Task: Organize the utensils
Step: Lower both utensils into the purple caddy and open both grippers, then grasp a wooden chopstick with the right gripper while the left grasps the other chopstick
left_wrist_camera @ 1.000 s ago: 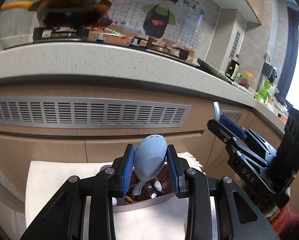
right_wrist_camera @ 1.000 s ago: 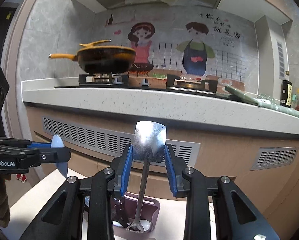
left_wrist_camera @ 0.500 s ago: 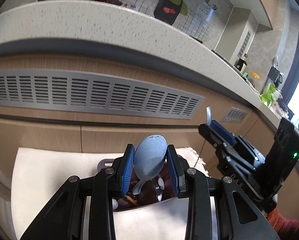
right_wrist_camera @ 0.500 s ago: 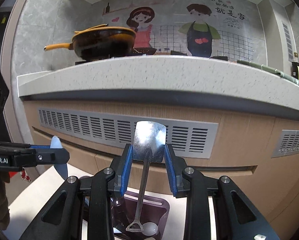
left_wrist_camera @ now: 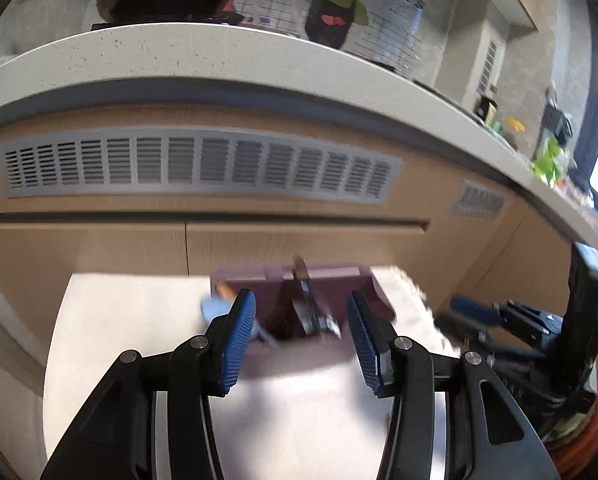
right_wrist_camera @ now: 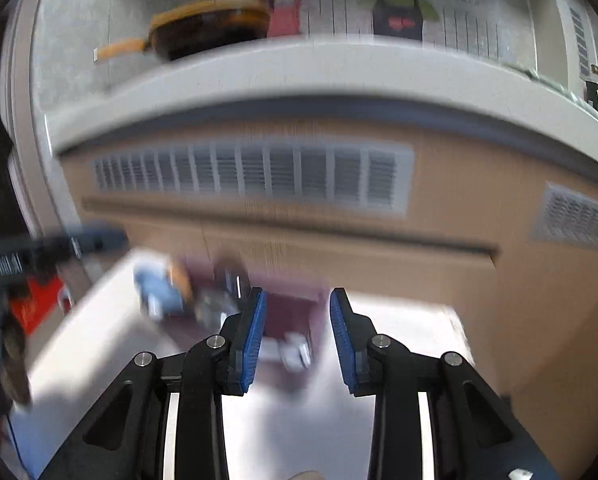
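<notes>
The left gripper (left_wrist_camera: 301,330) has just been opening and now stands wide, nothing between its blue pads (left_wrist_camera: 237,342). Straight ahead of it sits the mauve utensil holder (left_wrist_camera: 323,276) on a white mat (left_wrist_camera: 131,320). A dark-handled utensil (left_wrist_camera: 309,312) leans inside the holder, smeared by motion, so its kind cannot be told. The blue spoon (left_wrist_camera: 215,308) lies just left of the left pad, at the holder's left edge, half hidden behind that finger; whether it rests in or beside the holder is unclear.

The right gripper (right_wrist_camera: 297,330) has also just been opening; its jaws are released, with a clear gap. The right wrist view is heavily blurred. The holder (right_wrist_camera: 295,308) shows between and beyond its pads, with pale blurred shapes (right_wrist_camera: 295,350) low inside that cannot be identified. To the left of this claw, a blue and orange blur (right_wrist_camera: 161,286) marks more utensils. The other gripper's tip (right_wrist_camera: 95,240) enters at far left, cut off by the frame edge
</notes>
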The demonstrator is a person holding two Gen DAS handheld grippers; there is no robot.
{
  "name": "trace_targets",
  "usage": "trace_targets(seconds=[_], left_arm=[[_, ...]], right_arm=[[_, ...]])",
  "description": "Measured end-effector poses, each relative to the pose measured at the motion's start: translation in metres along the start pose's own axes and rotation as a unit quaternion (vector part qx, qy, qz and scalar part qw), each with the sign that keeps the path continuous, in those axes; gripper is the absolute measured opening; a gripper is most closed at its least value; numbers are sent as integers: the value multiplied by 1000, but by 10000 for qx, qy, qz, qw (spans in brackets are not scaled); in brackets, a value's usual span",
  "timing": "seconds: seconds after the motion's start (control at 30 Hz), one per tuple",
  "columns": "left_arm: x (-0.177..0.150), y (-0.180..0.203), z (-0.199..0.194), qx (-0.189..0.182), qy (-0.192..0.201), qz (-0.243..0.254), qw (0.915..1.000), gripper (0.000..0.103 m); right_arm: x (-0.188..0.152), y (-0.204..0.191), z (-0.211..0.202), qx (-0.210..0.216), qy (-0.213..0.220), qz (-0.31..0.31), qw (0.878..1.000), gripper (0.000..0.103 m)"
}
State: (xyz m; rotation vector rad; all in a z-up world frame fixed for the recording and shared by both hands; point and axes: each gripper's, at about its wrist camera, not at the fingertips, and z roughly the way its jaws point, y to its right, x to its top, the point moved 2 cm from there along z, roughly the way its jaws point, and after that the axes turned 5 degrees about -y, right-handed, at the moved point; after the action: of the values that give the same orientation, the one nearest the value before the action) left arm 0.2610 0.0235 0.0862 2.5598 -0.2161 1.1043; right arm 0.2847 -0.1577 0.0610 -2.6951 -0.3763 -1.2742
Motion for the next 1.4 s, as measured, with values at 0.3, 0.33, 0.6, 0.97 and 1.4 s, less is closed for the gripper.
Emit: trace_targets(seconds=[0.3,0.33,0.6,0.97,1.4], left_arm=[[-116,20,23,520,-977,299,9934,49],[-127,19,28,536,-1121,231,9920,49],[-159,18,36,808,-1468,63,9858,49],[-154,24,31,813,-1477,105,9856,49],[-160,80,60,27,-2121,362,9766,49]], right_arm=[[-170,-10,-20,32,-1924,331,9807,31],[-183,-11,-19,34,-2050,465,9777,30],[-216,-29,-23,138,-2148,1259,9684,31],[-211,-41,-23,-161,-2060,541,9769,11],[-195,48,-20,-655,-1739,974,9777,4]])
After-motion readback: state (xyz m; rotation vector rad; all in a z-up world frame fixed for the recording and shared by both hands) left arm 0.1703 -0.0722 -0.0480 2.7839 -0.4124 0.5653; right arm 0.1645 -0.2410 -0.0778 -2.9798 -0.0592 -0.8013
